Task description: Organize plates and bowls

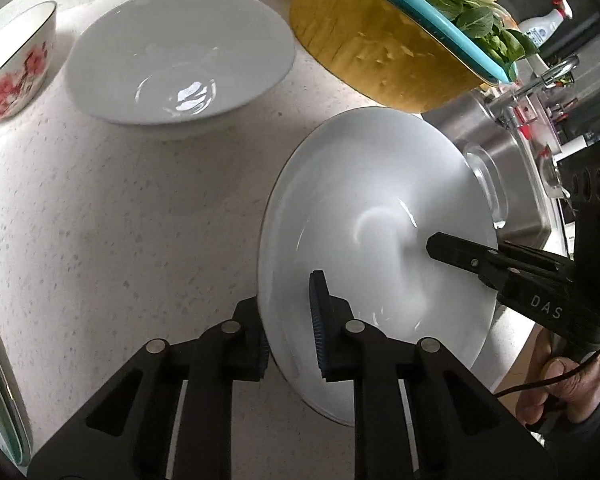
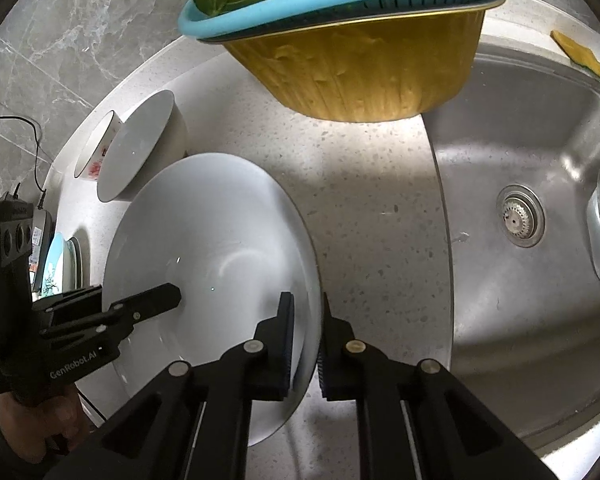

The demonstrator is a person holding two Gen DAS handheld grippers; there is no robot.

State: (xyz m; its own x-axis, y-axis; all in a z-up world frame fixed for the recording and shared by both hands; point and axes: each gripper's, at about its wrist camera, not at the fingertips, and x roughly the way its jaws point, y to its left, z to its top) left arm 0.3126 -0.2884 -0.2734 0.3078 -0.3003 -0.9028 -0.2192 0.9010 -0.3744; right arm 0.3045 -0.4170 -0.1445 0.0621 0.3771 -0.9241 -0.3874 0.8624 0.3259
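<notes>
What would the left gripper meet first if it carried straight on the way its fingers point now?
Probably the other white bowl standing on the counter ahead. The left gripper already pinches the rim of the held white bowl, so that travels with it. Depth is uncertain.

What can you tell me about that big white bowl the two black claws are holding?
The white bowl is wide, shallow, glossy and ceramic-looking, plain and empty, with light glinting inside. It is tilted above the speckled countertop, beside the steel sink. The left gripper pinches its near rim, one blue-padded finger inside, one outside. The right gripper clamps the opposite rim the same way. Nothing else visibly touches it.
</notes>
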